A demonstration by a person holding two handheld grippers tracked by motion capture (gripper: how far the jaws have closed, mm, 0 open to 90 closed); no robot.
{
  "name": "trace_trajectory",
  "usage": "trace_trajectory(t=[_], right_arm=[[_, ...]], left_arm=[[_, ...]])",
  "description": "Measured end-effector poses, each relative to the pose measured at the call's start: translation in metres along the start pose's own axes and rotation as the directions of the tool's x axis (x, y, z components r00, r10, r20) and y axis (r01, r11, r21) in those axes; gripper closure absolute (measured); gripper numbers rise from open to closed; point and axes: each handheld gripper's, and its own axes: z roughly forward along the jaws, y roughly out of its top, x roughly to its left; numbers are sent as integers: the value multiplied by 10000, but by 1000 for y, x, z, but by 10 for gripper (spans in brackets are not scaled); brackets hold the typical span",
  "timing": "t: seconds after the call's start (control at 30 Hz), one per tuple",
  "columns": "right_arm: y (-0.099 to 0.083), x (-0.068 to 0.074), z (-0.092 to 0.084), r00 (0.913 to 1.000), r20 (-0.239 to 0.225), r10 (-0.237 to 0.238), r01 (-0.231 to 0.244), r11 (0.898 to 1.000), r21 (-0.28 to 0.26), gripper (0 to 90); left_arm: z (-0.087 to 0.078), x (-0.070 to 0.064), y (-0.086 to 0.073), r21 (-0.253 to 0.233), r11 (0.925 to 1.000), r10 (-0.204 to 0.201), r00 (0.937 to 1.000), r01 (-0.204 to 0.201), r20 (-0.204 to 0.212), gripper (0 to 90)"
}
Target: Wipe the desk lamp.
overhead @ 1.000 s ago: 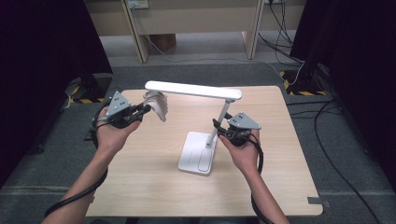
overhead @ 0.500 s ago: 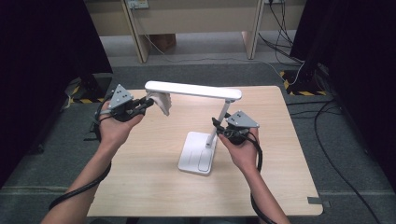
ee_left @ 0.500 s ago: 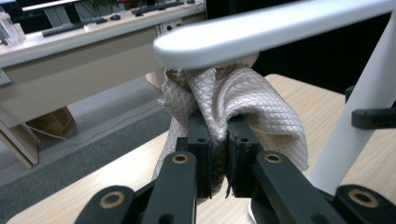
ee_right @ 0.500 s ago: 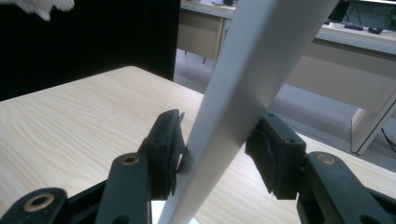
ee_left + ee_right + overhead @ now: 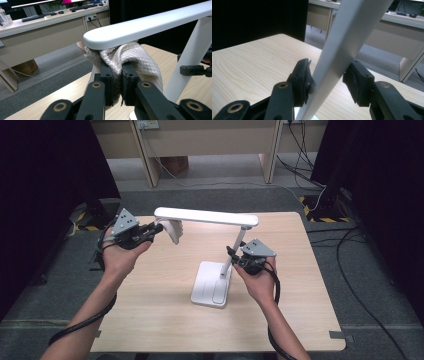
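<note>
On the near side of the table (image 5: 150, 320), the lamp's flat white base (image 5: 210, 290) sat by itself. The right gripper (image 5: 240, 261) had its jaws around the lamp's slanted stem (image 5: 347, 42); they had just been closing, and both pads looked pressed on it. If that grip slipped, the lamp could tip over. Farther back, the left gripper (image 5: 156, 229) was clamped tight on a folded cloth (image 5: 135, 60), which touched the underside of the lamp head (image 5: 150, 27) at its tip. A hard push there could bend the head or drag the cloth free.
</note>
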Motion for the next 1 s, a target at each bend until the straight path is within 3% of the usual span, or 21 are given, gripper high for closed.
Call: trace_trajectory(t=[0.53, 0.73, 1.0], right_arm=[[0, 2, 0, 10000, -18, 75, -75, 9999, 126, 562], [-1, 5, 1, 9999, 132, 90, -92, 9998, 167, 568], [0, 7, 2, 9997, 219, 70, -74, 9997, 222, 571]], left_arm=[[11, -8, 7, 204, 9997, 115, 9999, -114, -35, 818], [9, -15, 12, 214, 9986, 481, 9987, -478, -151, 818], [7, -20, 6, -123, 9996, 259, 9981, -266, -556, 817]])
